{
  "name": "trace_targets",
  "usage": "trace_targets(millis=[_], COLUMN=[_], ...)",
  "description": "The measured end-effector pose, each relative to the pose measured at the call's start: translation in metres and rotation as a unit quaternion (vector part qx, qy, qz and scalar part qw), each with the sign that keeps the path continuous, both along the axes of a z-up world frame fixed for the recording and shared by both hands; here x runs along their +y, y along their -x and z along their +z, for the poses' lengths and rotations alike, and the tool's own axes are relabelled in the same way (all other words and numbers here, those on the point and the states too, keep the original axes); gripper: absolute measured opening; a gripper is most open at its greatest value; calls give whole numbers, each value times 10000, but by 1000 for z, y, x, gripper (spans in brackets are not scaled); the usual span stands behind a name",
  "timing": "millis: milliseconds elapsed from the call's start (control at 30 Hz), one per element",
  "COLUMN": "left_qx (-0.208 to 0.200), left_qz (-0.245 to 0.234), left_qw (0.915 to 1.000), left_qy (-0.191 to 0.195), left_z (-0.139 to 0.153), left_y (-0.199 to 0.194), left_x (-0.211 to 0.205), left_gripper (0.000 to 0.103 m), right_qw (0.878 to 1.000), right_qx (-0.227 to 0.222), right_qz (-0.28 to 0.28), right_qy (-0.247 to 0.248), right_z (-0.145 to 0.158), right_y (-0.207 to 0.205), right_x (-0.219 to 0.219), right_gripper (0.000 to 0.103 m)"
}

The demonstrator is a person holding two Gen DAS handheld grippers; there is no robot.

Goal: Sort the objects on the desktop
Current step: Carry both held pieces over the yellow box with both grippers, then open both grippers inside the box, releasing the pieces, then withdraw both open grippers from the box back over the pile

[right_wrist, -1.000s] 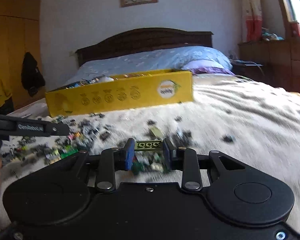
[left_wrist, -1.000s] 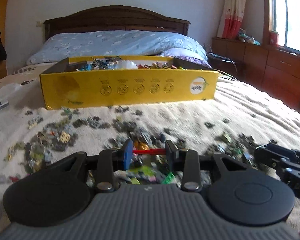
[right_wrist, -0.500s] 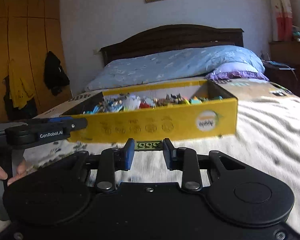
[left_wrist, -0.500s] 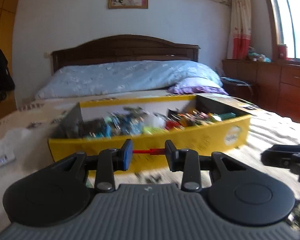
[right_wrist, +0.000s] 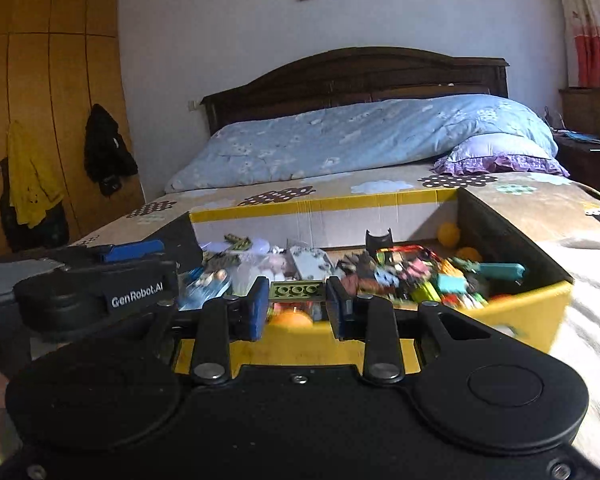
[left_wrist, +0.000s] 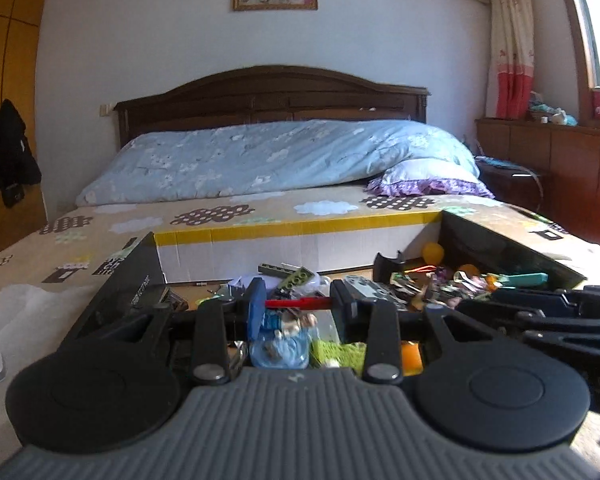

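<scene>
My left gripper (left_wrist: 298, 303) is shut on a thin red rod (left_wrist: 298, 302) and hangs over the inside of the yellow cardboard box (left_wrist: 300, 222), above several loose toy pieces. My right gripper (right_wrist: 297, 292) is shut on an olive-green studded brick (right_wrist: 297, 291) and sits just above the box's near yellow wall (right_wrist: 512, 312). The box holds a heap of small colourful toys and bricks (right_wrist: 404, 272). The right gripper's body (left_wrist: 560, 312) shows at the right edge of the left wrist view. The left gripper's body (right_wrist: 100, 288) shows at the left of the right wrist view.
The box stands on a bed with a beige patterned sheet (left_wrist: 220, 216). Behind it lie a blue quilt (left_wrist: 284, 156), a purple pillow (right_wrist: 500, 158) and a dark headboard (right_wrist: 356, 76). A wooden wardrobe (right_wrist: 48, 120) with hung clothes stands at the left.
Both grippers have risen and moved forward from the scattered pieces on the bed to the box, each still shut on its piece. The box now fills the foreground.
</scene>
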State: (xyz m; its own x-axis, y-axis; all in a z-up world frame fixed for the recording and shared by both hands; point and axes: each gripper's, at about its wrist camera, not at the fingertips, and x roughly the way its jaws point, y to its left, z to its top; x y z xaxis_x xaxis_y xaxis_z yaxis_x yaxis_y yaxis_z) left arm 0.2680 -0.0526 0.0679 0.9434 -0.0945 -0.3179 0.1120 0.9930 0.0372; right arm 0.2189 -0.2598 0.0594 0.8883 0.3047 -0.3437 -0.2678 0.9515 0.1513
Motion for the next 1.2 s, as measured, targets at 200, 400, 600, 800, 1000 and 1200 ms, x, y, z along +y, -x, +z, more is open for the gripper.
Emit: trace_targets(millis=[200,400,600,800,1000,1200], left_qx=[200,213,184,230,370,359], left_qz=[85,214,259,319,265,18], left_qw=[9998,9995,9994,9990,9988,9993], left_qy=[-11,18,114,195,198,30], left_z=[-6,-4,10,29,33,37], left_y=[-27,-21,2,40,84,134], left_x=[7,17,25,30,28,16], left_gripper=[58,78,92,101,103,103], right_qw=[9998,9994,9996,9999,9997,9995], right_qx=[100,277,215,104,-12,7], right_qz=[-142,-199,-161,-32,-93,-69], right_qy=[106,-110,-99,74,225,314], right_z=[-7,-15,-5,14,23,34], right_y=[-46,-58,-33,10,71,135], right_x=[9,3,-5,-4,-4,-9], right_gripper=[30,54,68,81,90,93])
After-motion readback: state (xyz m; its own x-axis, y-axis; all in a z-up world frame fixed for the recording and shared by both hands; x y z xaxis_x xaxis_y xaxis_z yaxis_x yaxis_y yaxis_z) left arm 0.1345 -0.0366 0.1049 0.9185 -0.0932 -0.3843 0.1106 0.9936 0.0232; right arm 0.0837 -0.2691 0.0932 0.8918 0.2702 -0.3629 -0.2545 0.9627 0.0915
